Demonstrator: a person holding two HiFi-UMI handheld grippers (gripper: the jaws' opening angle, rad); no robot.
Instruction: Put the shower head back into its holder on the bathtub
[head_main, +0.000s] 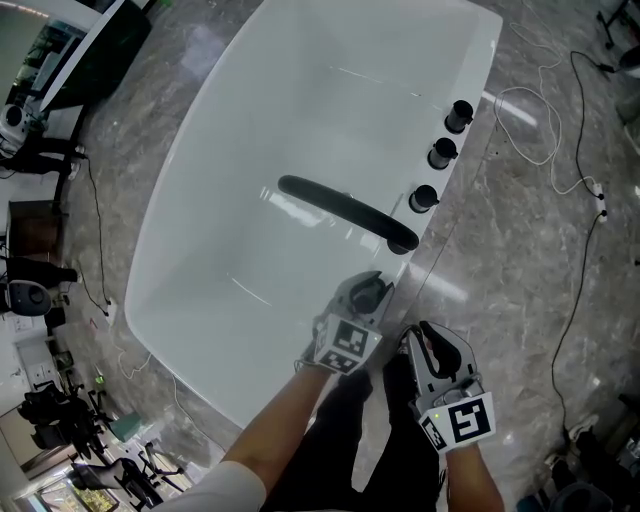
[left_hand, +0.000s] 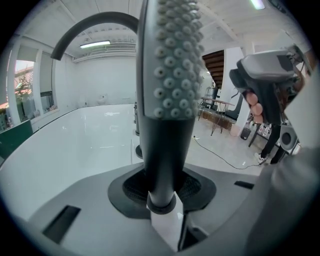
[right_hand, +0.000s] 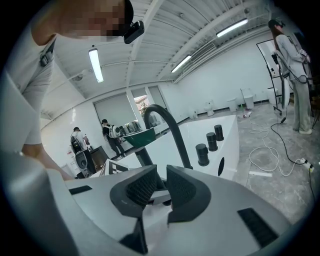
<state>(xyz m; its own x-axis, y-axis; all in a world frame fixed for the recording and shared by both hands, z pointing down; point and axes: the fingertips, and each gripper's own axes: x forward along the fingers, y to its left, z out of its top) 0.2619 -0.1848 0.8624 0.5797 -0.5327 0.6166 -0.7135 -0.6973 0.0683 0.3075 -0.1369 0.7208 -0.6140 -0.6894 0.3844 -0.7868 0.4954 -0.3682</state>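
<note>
Shower head (left_hand: 170, 75) nubs: left gripper view only

Steep overhead plus two low close-ups, shared bathtub (head_main: 330, 110)

Bathtub (head_main: 250, 130): its white shell was glossy and smooth, streaked with reflections. Spout (head_main: 345, 212) and three knobs (head_main: 441, 153) on its right rim were matt black. Floor (head_main: 520, 280) was polished grey veined stone. Shower head (left_hand: 170, 75) had a grey face of rubbery-looking nubs and a smooth black handle. Left gripper (left_hand: 162, 186) had a matt grey plastic body and black ribbed pads (left_hand: 197, 187).
</note>
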